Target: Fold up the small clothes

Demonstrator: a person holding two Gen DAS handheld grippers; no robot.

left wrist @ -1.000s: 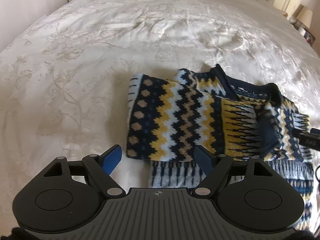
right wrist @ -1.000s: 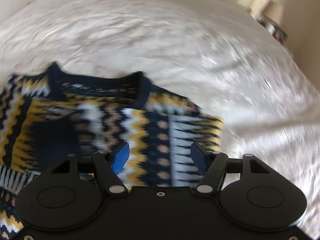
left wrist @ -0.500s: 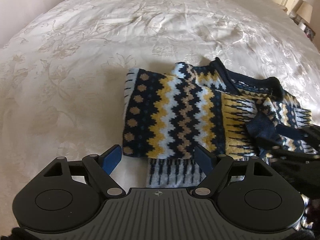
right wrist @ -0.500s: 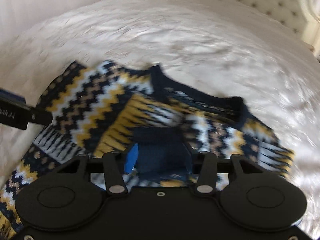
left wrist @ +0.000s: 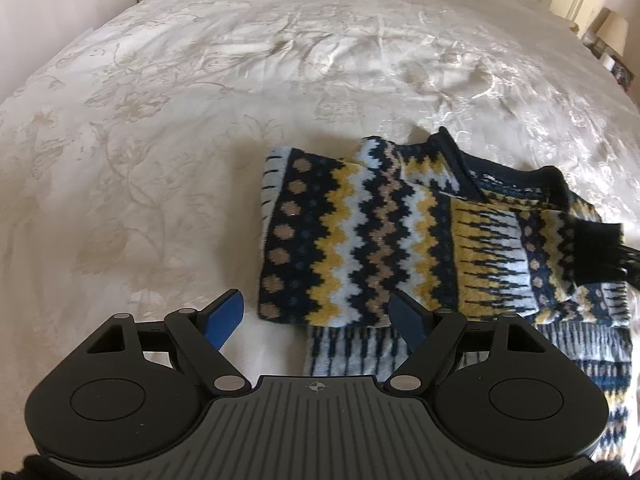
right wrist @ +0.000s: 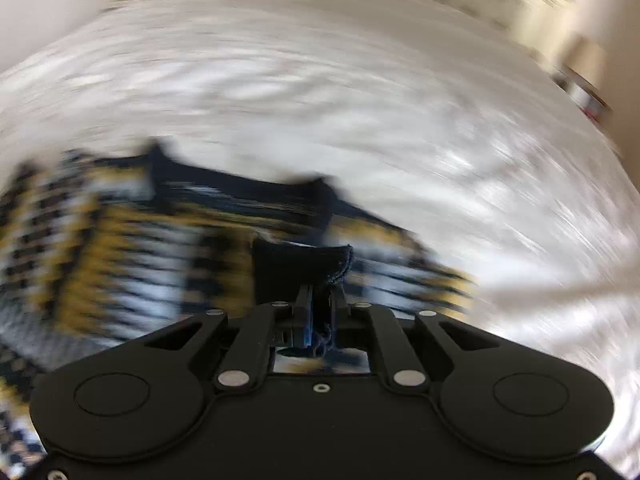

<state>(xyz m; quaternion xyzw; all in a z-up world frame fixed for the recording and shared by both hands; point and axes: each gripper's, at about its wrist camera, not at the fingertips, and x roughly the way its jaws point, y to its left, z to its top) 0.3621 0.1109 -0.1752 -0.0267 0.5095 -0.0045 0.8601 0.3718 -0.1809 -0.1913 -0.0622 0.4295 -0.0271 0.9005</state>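
Here the sweater [left wrist: 404,240], knit in navy, yellow, pale blue and tan zigzags, lies partly folded on the bed [left wrist: 200,100], whose cream cover has a faint floral pattern. The left tool [left wrist: 316,314] hangs over the sweater's near edge with its jaws spread wide and nothing between them: one blue pad sits above bare cover just left of the knit, the other above the folded sleeve panel, with the striped hem directly ahead of the tool's body. The right tool [right wrist: 320,312] is clamped on the navy cuff [right wrist: 300,268], which stands up between its closed fingers, the rest of the sweater spreading ahead and to its left. The right wrist view is smeared with motion blur. From the left tool, the cuff [left wrist: 598,254] shows at the far right, lifted off the knit, with dark tool parts just behind it.
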